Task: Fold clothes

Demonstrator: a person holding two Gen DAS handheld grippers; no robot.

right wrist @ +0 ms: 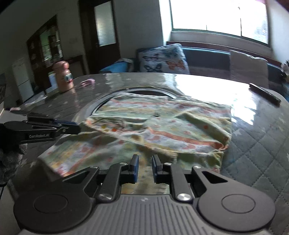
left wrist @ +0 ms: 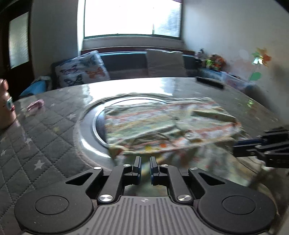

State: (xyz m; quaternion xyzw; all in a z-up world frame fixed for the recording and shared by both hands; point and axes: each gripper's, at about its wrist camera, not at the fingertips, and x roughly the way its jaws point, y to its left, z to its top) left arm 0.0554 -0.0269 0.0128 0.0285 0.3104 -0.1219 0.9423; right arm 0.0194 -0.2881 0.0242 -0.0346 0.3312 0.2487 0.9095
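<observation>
The floral garment (right wrist: 144, 126) lies crumpled and partly doubled over on the dark bench (right wrist: 252, 141), draped across the round inset ring (right wrist: 101, 101) at the bench's middle; its long axis runs side to side across both views, near hem toward the person, far edge toward the window (right wrist: 216, 16); the left claw (left wrist: 145, 167) sits low at the near hem, jaws drawn narrow with a slim gap, and cloth shows beneath and between the pads, though whether they pinch it I cannot tell; the right claw (right wrist: 145, 169) is set the same way at its own stretch of near hem, jaws narrow, cloth under them, grip likewise unclear; each claw shows side-on at the edge of the other's view, so the two flank the cloth left and right, about equally near; the garment lies straight ahead of both, so the fold, I judge, goes forward, near hem carried over toward the far edge; further out stand a pink bottle (right wrist: 63, 77), a small pink item (right wrist: 87, 82), a dark flat bar (right wrist: 264, 94) at far right, then butterfly cushion (right wrist: 162, 59) and sofa (right wrist: 207, 57).
</observation>
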